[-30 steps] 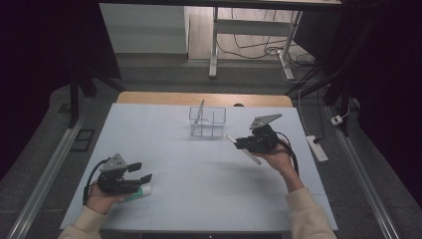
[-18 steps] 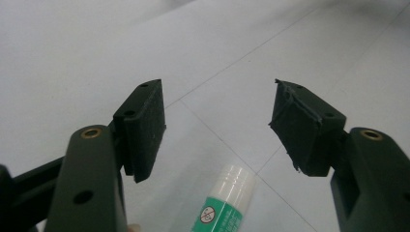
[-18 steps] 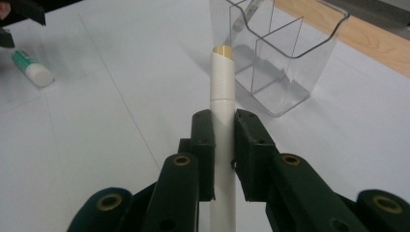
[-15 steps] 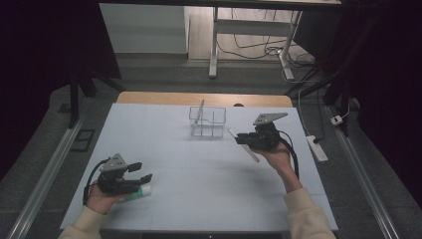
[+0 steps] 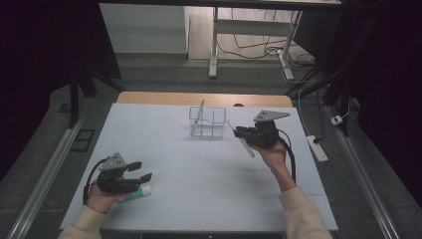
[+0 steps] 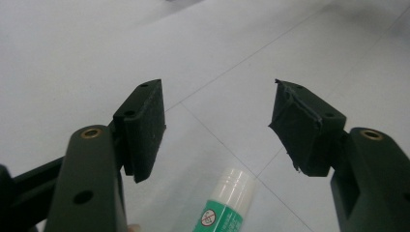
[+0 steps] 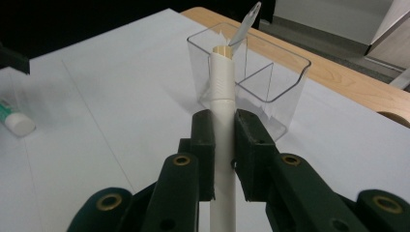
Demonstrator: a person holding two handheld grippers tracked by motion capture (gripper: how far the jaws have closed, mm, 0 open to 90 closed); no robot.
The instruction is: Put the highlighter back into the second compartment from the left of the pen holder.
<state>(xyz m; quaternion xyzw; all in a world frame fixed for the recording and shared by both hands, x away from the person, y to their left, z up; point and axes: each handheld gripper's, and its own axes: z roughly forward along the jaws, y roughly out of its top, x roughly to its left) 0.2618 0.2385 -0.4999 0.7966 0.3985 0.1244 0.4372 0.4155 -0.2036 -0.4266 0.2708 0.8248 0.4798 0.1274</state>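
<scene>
Nothing is changing from the earlier high views: both hands are staying where they were and the white pen (image 5: 241, 138) is keeping the same tilt. The right gripper (image 5: 242, 133) is hovering over the right half of the desk (image 5: 199, 199), just right of the clear organizer (image 5: 207, 122), with its jaws clamped on the pen. In the right gripper view the pen (image 7: 223, 101) is running straight out between the black pads, its long axis lying along the gripper, and its tan tip is pointing toward the organizer (image 7: 270, 72), level with its near rim. A thin pale stick (image 5: 200, 111) is already leaning in the organizer's left compartment. The left gripper (image 5: 141, 172) is resting at the near left of the desk, its jaws standing wide apart and holding nothing. A green-and-white glue stick (image 6: 223, 204) is lying on the desk just beneath it, white cap pointing away from the person.
</scene>
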